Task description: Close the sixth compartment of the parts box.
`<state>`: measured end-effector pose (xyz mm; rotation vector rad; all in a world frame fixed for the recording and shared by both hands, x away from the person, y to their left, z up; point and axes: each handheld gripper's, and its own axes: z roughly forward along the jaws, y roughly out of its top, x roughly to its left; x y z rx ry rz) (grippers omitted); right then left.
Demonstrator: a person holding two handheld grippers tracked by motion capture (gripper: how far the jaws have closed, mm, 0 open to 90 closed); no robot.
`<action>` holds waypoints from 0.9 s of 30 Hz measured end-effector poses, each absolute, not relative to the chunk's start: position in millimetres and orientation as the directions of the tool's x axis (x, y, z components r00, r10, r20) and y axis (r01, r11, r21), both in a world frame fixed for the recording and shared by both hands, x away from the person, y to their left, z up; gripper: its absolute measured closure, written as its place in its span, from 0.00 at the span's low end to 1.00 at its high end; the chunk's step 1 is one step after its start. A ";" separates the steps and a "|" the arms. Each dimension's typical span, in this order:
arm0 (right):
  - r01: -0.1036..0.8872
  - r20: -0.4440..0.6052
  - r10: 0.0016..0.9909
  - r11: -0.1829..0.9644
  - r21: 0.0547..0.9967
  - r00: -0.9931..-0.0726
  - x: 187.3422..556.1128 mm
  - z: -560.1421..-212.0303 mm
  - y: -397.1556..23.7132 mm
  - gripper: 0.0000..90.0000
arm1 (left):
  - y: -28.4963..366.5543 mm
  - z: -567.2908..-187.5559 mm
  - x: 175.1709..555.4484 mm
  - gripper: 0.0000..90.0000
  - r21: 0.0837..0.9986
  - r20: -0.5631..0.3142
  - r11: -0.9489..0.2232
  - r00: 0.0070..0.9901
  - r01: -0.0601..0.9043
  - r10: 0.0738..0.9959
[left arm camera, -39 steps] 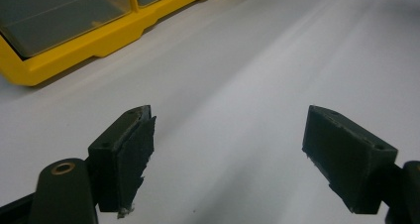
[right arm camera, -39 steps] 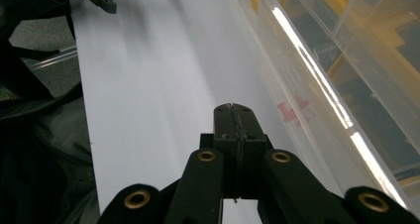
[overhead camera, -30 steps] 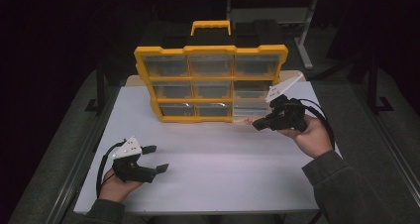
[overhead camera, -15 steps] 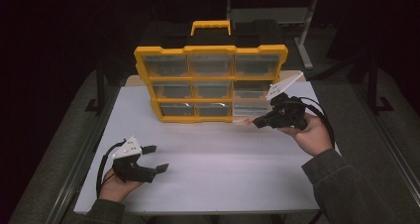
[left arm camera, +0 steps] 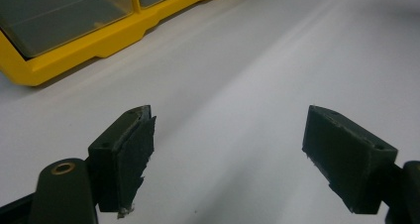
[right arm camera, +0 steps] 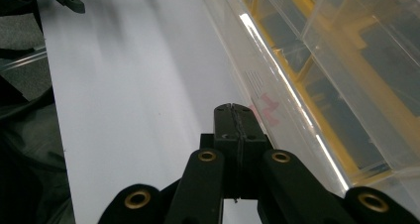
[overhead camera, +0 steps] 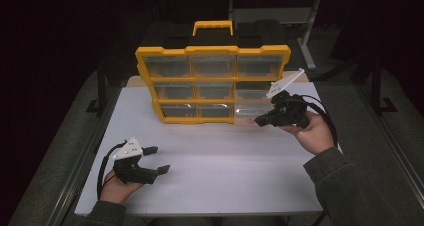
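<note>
- Dark surroundings close in on a white tabletop (overhead camera: 210,161), which carries a yellow organizer case (overhead camera: 212,83) standing upright near its far edge.
- Left gripper (overhead camera: 155,159) rests low at the near left of the tabletop, held in the person's left hand (overhead camera: 117,186); its jaws stand wide apart with nothing between them, well apart from the case.
- In the left gripper view the bare white surface lies between the two black pads (left arm camera: 131,149), and the yellow lower edge of the case shows at upper left.
- Right gripper (overhead camera: 260,120), held in the right hand (overhead camera: 312,133), points at the lower right corner of the case; its jaws are pressed fully together and grip nothing.
- In the right gripper view the closed tips (right arm camera: 234,116) sit just beside a clear plastic drawer (right arm camera: 297,85) at that corner, next to a small red mark; whether they touch it cannot be told.
- Nine clear-fronted compartments fill the case in three rows; their contents cannot be made out.
- A yellow handle (overhead camera: 213,26) tops the case.
</note>
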<state>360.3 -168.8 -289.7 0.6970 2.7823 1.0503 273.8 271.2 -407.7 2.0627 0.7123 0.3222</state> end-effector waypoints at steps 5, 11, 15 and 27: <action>0.382 0.071 0.445 0.664 0.643 -0.893 360.4 -288.3 -167.0 0.99 | 270.5 -407.2 273.4 0.22 0.828 -0.040 -0.430 0.803 0.360 0.595; 0.387 0.075 0.449 0.661 0.643 -0.890 361.9 -285.9 -167.1 0.99 | 271.1 -407.6 273.8 0.22 0.829 -0.043 -0.426 0.800 0.363 0.598; 0.387 0.072 0.449 0.664 0.640 -0.890 362.4 -285.5 -165.4 0.99 | 271.0 -407.0 273.4 0.22 0.828 -0.040 -0.429 0.802 0.360 0.596; 0.414 0.071 0.485 0.651 0.636 -0.872 376.6 -283.3 -167.9 0.99 | 271.6 -406.9 273.7 0.22 0.828 -0.046 -0.424 0.798 0.367 0.601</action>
